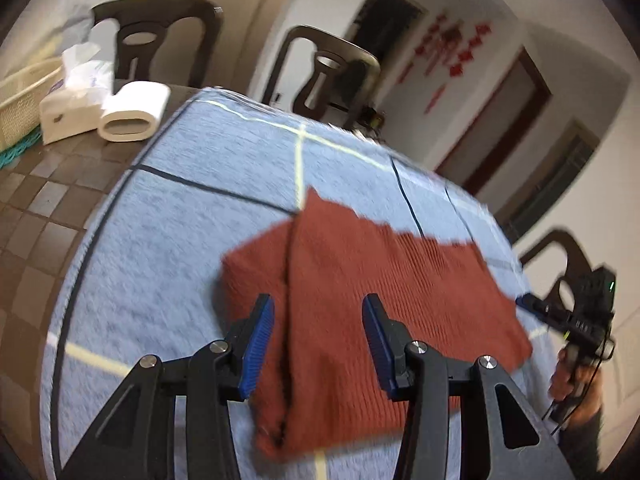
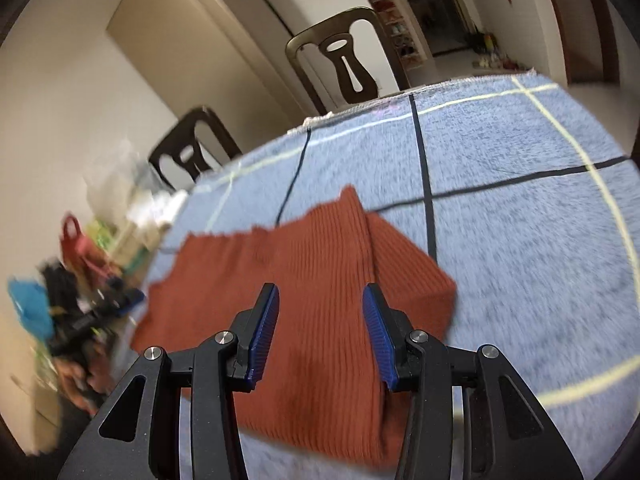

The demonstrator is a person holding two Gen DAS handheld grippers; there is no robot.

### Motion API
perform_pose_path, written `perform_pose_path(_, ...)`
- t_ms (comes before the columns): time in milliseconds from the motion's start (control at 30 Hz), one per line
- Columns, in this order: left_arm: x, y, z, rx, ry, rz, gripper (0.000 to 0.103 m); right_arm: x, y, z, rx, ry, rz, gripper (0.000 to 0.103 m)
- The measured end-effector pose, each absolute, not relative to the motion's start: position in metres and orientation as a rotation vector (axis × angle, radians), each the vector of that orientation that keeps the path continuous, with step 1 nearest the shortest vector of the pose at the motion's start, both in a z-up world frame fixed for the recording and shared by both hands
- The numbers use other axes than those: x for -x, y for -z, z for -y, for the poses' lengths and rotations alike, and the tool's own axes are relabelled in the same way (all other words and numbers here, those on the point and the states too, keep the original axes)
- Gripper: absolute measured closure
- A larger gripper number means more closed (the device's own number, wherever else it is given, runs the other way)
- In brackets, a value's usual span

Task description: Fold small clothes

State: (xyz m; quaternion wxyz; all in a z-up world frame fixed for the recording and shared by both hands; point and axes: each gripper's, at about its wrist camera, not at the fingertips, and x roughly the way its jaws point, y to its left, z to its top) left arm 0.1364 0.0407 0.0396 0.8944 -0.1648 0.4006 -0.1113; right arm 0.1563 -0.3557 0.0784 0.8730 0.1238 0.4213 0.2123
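While both views smear with blur, you can still read the layout: the rust-red ribbed garment (image 1: 360, 312) lies folded flat on the blue cloth (image 1: 168, 240) that covers the table, a raised fold line running along it near one end. Your left gripper (image 1: 318, 344) hangs above the garment with its blue pads (image 1: 256, 352) set apart, a clear gap between them and nothing pinched; the knit shows through the gap, below the fingers rather than in them. Your right gripper (image 2: 320, 336) stands the same way over the other end of the garment (image 2: 320, 280), pads (image 2: 264, 332) parted and holding nothing. Pale yellow and dark lines cross the blue cloth (image 2: 520, 240) in a grid. On the bare checkered tabletop (image 1: 36, 200) beyond the cloth's edge sit a tissue pack (image 1: 76, 92), a white paper roll (image 1: 132, 114) lying on its side just beside it, and a cream basket (image 1: 20, 100). Dark chairs (image 1: 332, 80) stand behind the table. Red paper decorations (image 1: 448, 52) hang on the far wall, too blurred to read; print on the tissue pack is likewise illegible. From the left view your right hand (image 1: 576, 376) shows at the cloth's edge gripping its handle.
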Motion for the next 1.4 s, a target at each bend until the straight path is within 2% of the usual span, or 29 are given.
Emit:
perform_pose_path(100, -0.126, -0.026, -0.023, 0.213, 0.217, -0.881, 0.055, -0.141, -0.069, 0.353, -0.143, -0.39, -0.895, 0.058)
perform_pose_path(200, -0.119, -0.021, -0.016, 0.141, 0.188, -0.87, 0.055, -0.141, -0.054, 0.362, -0.078, -0.295, -0.929, 0.067)
perform_pose_path(433, -0.118, -0.051, -0.015, 0.137, 0.151, -0.826, 0.055, -0.14, -0.081, 0.356, -0.051, -0.277, -0.852, 0.067)
perform_pose_path(567, -0.148, -0.065, 0.002, 0.136, 0.175, -0.792, 0.055, -0.163, -0.088, 0.328, -0.049, -0.339, -0.842, 0.067)
perform_pose_path(867, -0.22, -0.032, 0.025, 0.052, 0.088, -0.871, 0.055, -0.224, -0.065, 0.299, -0.003, -0.312, -0.896, 0.068)
perform_pose_path(900, -0.223, -0.024, 0.02, 0.062, 0.07, -0.892, 0.055, -0.228, -0.06, 0.301, 0.004, -0.291, -0.91, 0.077)
perform_pose_path(933, -0.22, -0.021, 0.015, 0.072, 0.071, -0.872, 0.056, -0.232, -0.055, 0.306, -0.001, -0.278, -0.922, 0.091)
perform_pose_path(967, -0.215, -0.02, 0.012, 0.072, 0.075, -0.853, 0.059, -0.231, -0.054, 0.312, -0.004, -0.271, -0.908, 0.095)
perform_pose_path(1133, -0.203, -0.019, 0.0, 0.125, 0.048, -0.835, 0.069, -0.225, -0.053, 0.323, -0.015, -0.24, -0.874, 0.098)
perform_pose_path(1300, -0.207, -0.019, 0.002, 0.118, 0.038, -0.836, 0.07, -0.225, -0.055, 0.32, -0.008, -0.215, -0.875, 0.099)
perform_pose_path(1400, -0.195, -0.026, 0.009, 0.096, 0.031, -0.842, 0.069, -0.214, -0.065, 0.321, -0.039, -0.217, -0.876, 0.095)
